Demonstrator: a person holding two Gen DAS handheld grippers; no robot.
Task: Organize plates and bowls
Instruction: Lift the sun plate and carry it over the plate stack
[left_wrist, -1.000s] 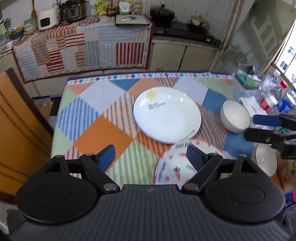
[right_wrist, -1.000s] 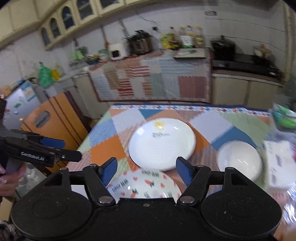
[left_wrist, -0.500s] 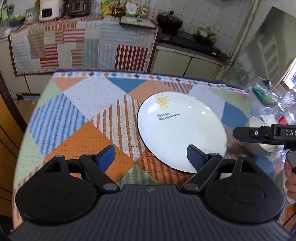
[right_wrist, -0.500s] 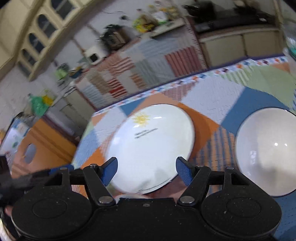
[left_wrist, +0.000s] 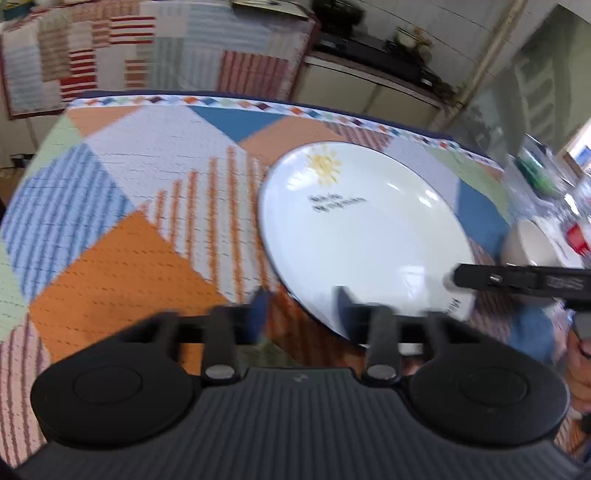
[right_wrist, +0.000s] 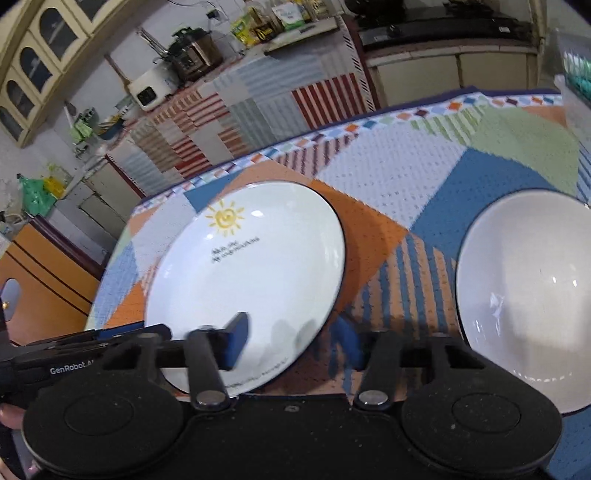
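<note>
you're gripping the sun plate (left_wrist: 369, 236), both grippers (left_wrist: 301, 310) (right_wrist: 291, 343) closing across its near rim; next lift it level, together.

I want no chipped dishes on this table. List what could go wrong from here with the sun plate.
1. Both grippers, left gripper and right gripper, are closing across opposite near parts of the sun plate rim; uneven pinches could tilt it or let it slip.
2. The white bowl sits close beside the plate on the patchwork cloth; a swing that way could knock them together.
</note>
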